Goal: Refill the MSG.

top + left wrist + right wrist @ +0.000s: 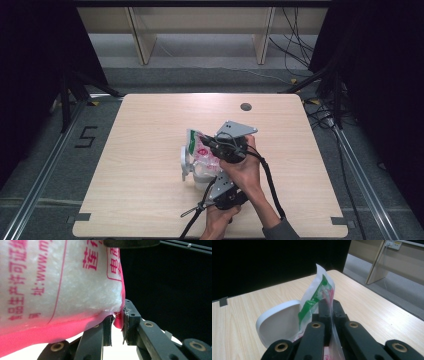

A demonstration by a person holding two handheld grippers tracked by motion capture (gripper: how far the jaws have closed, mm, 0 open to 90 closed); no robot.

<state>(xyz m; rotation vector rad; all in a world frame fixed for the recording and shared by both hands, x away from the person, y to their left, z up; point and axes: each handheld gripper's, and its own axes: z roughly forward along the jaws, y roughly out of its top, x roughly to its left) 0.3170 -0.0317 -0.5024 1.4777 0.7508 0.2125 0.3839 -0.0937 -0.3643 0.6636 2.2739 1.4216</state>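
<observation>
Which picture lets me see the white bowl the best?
The right gripper view: the white bowl sits close, with its rim and inside plain to see beside the bag. In the high view the bowl is small and partly hidden by the bag and a hand. The left gripper view looks at the bag's red print.

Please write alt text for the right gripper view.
The right gripper, jaws shut, pinches the upright edge of a plastic bag printed green and red. A white bowl sits behind it on the wooden table.

Probably a lab recording bay: black curtains, floor rails, trailing cables, bare wooden table.
</observation>
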